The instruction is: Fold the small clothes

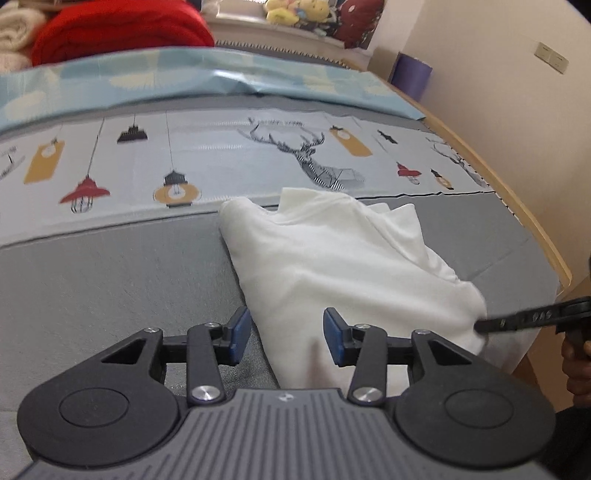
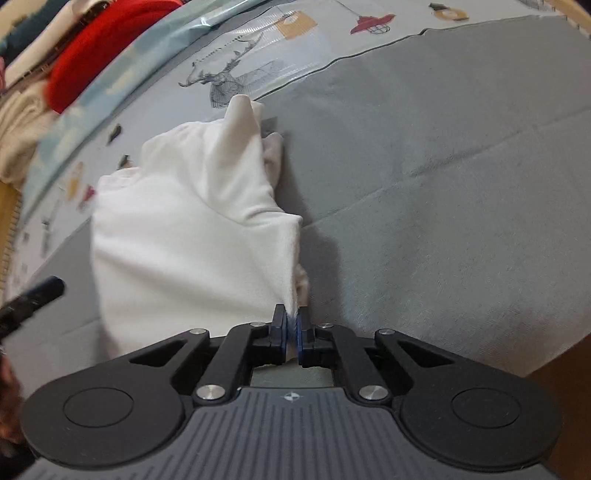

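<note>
A small white garment lies rumpled on the grey bed cover. My left gripper is open, its blue pads astride the garment's near left edge, holding nothing. My right gripper is shut on a corner of the white garment and lifts that corner slightly. The right gripper's tip also shows in the left wrist view, pinching the garment's right corner. The left gripper's finger shows at the left edge of the right wrist view.
A printed strip with lamps and deer crosses the bed behind the garment. A light blue sheet, a red blanket and cream blankets lie further back. The wooden bed edge runs along the right.
</note>
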